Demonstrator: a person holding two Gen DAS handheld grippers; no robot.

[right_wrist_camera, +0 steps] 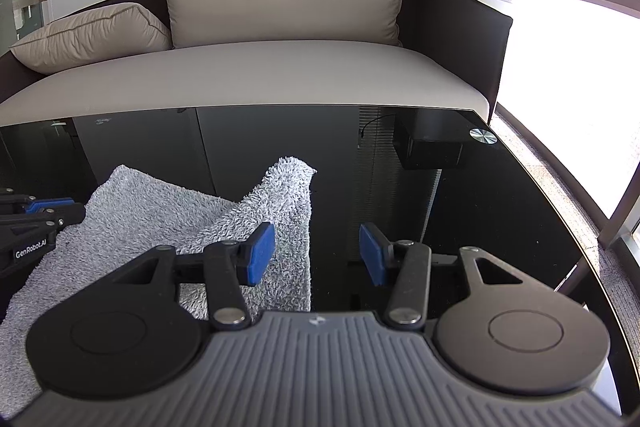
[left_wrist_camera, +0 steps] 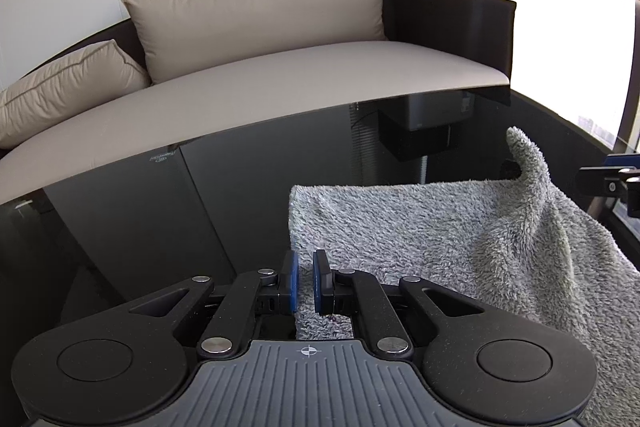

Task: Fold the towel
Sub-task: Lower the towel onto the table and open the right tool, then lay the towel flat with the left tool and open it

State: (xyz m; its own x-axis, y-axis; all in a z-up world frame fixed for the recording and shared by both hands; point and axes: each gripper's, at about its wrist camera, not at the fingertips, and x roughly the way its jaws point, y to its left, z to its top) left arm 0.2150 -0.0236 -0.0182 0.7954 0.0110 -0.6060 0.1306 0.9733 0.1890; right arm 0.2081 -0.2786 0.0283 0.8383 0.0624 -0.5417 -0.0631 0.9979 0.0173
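1. Plainly, the grey towel (left_wrist_camera: 460, 247) lies rumpled on the black glass table (right_wrist_camera: 460, 207), toward its near side, one corner (right_wrist_camera: 294, 167) standing up in a peak.
2. Left gripper (left_wrist_camera: 305, 281) sits at the towel's left edge, blue pads nearly together with a narrow gap; whether cloth is pinched I cannot tell.
3. Right gripper (right_wrist_camera: 316, 253) hangs spread wide over the towel's right edge, its left pad above cloth, its right pad above bare glass.
4. That raised corner lies just ahead of the right gripper, so the right hand seems nearer it.
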